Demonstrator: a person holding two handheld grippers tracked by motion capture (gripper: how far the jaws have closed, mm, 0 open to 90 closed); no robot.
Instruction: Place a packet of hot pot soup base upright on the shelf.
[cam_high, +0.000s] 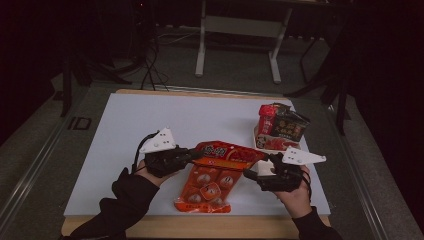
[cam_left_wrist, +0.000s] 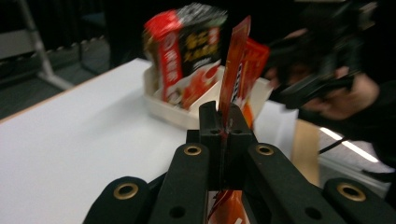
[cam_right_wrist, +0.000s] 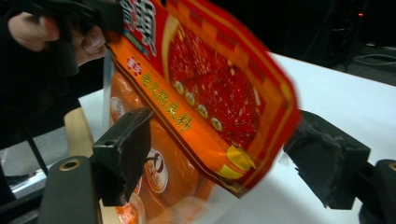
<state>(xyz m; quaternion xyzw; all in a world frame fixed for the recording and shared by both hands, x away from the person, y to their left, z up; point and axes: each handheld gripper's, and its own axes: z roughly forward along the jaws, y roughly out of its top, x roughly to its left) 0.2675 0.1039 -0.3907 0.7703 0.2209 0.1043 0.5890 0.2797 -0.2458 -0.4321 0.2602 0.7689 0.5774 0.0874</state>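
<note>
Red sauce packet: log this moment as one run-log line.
left gripper: shut on red sauce packet | right gripper: open around packet's far end | packet: lifted above orange snack bag | white tray: holds packages

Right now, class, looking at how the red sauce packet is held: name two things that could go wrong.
1. The left gripper pinches only the red sauce packet's thin edge, so it might slip out or tear.
2. The right gripper is open around the packet's free end; closing carelessly could crease it or knock it onto the orange bag beneath.
</note>
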